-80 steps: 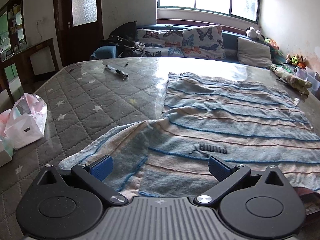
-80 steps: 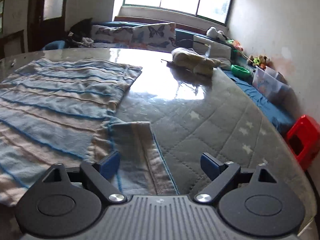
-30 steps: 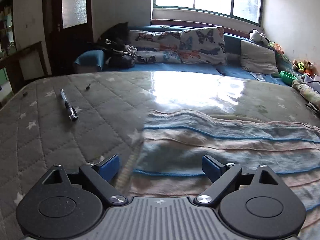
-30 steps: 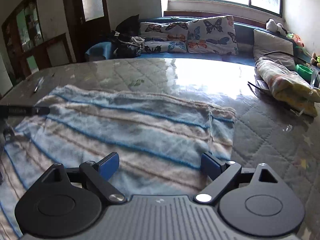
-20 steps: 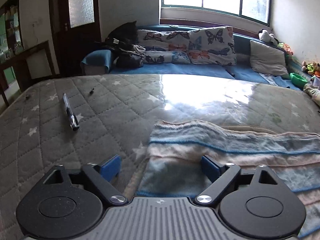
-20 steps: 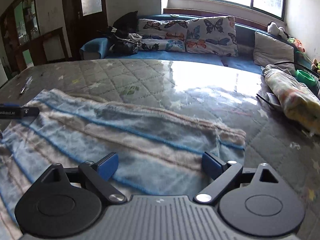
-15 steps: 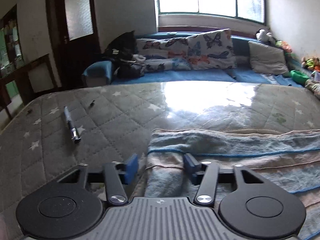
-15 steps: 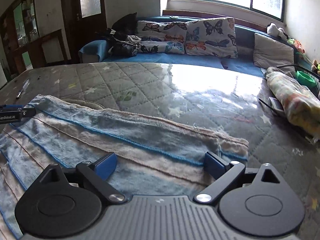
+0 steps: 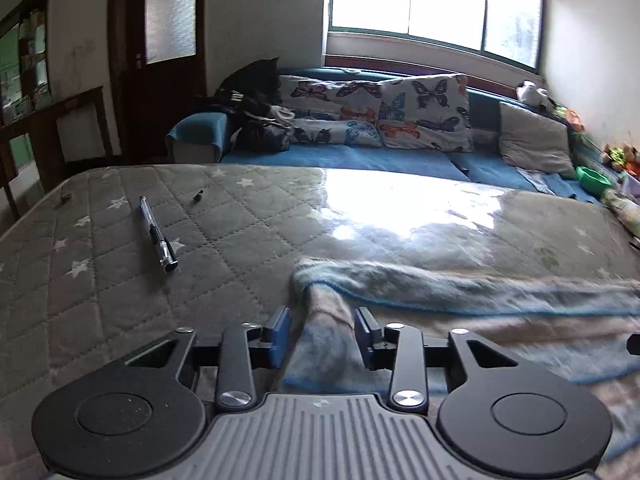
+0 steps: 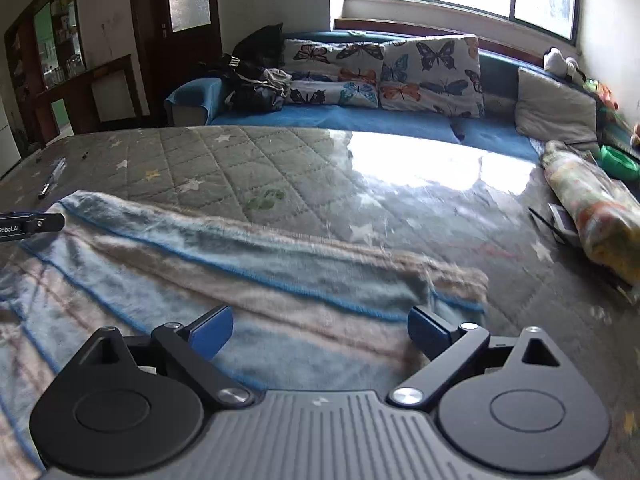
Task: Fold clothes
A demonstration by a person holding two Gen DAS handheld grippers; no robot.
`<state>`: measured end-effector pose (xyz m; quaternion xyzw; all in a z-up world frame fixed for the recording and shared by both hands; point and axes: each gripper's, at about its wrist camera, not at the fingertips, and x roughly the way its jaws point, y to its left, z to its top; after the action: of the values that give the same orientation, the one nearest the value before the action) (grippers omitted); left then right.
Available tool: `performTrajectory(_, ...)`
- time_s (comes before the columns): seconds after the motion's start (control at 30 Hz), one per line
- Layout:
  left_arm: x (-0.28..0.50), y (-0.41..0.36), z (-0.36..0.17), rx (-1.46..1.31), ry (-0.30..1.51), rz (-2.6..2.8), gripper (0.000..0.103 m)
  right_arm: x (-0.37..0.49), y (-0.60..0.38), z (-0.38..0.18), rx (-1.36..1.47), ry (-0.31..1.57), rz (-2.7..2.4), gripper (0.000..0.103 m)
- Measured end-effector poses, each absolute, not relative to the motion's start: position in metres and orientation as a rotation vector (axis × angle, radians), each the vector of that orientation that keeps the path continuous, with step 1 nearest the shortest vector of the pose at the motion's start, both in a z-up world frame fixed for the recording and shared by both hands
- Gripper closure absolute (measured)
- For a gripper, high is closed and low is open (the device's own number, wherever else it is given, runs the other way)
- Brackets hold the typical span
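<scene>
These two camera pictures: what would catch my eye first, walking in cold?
Probably the striped blue towel spread over the grey star-quilted mattress, its corner bunched between the left gripper's narrowed jaws. Behind it, butterfly-print cushions line a blue sofa under the bright window, and a pen lies on the mattress left of the towel.

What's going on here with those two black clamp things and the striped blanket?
A person is folding a striped blanket on a quilted mattress, using a hand-held gripper in each hand. The left gripper has its fingers closed in on a bunched corner of the blanket at its far left edge. The right gripper sits wide open over the blanket's far right corner, gripping nothing. A pen lies on the mattress to the left, clear of the fabric.
</scene>
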<state>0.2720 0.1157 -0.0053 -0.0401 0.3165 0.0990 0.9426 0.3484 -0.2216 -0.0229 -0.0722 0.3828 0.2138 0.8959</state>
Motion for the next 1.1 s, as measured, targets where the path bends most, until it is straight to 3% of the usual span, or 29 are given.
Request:
performTrajectory(0.57, 0.125, 0.07, -0.013, 0.08, 0.659, 0.034, 0.037, 0.175, -0.199, -0.014, -0.276, 0.79, 0.617, 0.007)
performTrajectory(1.1, 0.029, 0.081, -0.016, -0.029, 0.663, 0.039, 0.03, 0.095, -0.214, -0.013, -0.224, 0.744, 0.621, 0.007)
